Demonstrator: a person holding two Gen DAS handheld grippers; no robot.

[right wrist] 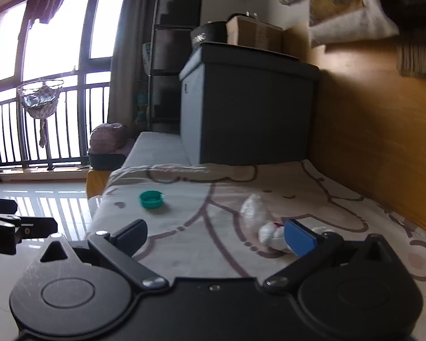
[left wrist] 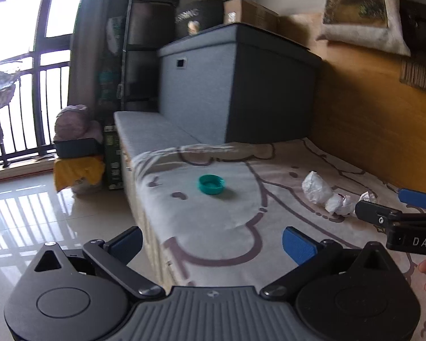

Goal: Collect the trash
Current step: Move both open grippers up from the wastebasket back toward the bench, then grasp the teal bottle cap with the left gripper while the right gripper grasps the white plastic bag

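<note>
Both your left tool (left wrist: 213,244) and right tool (right wrist: 215,237) are spread wide and empty, with the teal cap (left wrist: 211,184) and crumpled paper wads (left wrist: 325,194) lying loose on the bed blanket (left wrist: 227,227). Close too low and you may snag the soft blanket with the wad. The shallow cap could skid or flip out from between the fingers.

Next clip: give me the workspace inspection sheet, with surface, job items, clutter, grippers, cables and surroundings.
Surface: beige cartoon-print blanket spread over a grey cushioned bench.
Job's things: teal plastic bottle cap, open side up, lying alone; crumpled white paper wads clustered nearer the wooden wall panel.
Clutter: dark grey fabric storage box on the bench, cardboard box on top.
Grippers: left gripper open, empty; right gripper open, empty, its blue pad near the wads.
Cables: nothing seen.
Surroundings: glossy tiled floor, balcony railing, bright windows.
</note>
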